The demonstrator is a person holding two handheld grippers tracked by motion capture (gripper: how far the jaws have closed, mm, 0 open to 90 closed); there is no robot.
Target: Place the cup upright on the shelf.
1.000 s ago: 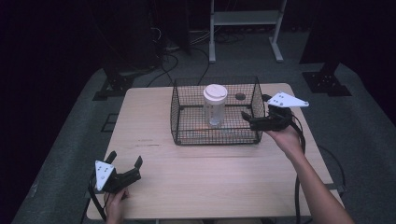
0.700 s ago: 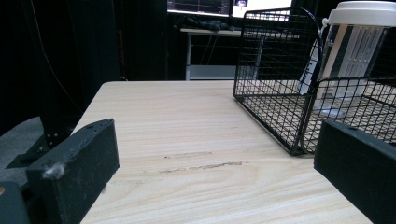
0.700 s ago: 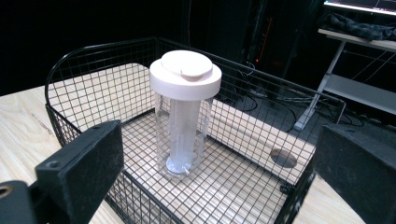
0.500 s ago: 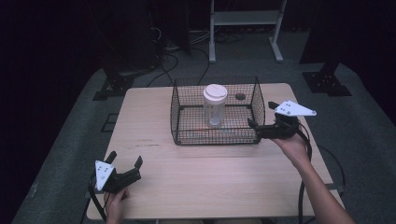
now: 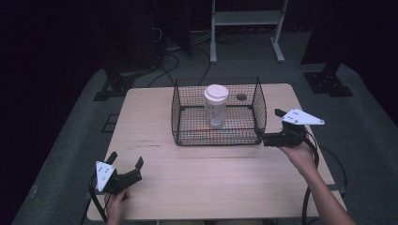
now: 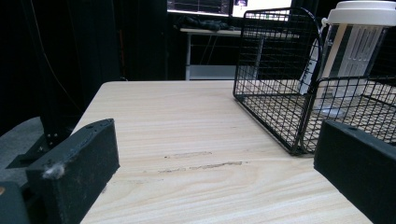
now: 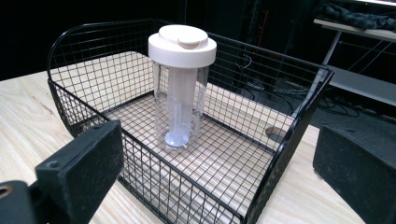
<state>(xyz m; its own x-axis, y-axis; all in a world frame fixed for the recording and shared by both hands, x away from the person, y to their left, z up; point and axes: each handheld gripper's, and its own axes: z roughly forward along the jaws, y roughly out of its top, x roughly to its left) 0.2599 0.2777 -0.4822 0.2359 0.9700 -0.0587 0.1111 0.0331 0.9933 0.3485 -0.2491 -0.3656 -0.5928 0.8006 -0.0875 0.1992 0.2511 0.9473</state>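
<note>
Hovering just beside the near right corner of the wire basket (image 5: pixel 218 136), the right gripper (image 5: pixel 263 139) has its jaws spread apart with nothing between them; in the right gripper view the two black jaws stand wide on either side of that basket corner. The left gripper (image 5: pixel 126 165) sits low over the near left part of the counter (image 5: pixel 155 159), well apart from the basket, and its jaws are likewise apart and empty.

There are two grippers, one basket and one bottle (image 5: pixel 216 106). The basket is black wire, open at the top, and stands on the far middle of the counter. Inside it the bottle stands upright, a clear cylinder with a white lid (image 7: pixel 182 43) and a pale tube running down its core. It rests on the basket floor toward the far side, away from the walls.

A small dark round spot (image 5: pixel 241 97) lies on the counter just behind the basket's far right corner; what it is cannot be told. Between the right gripper and the bottle stands the basket's wire wall. Beyond the counter are a white metal frame (image 5: pixel 246 18) and dark stand legs on the grey floor.
</note>
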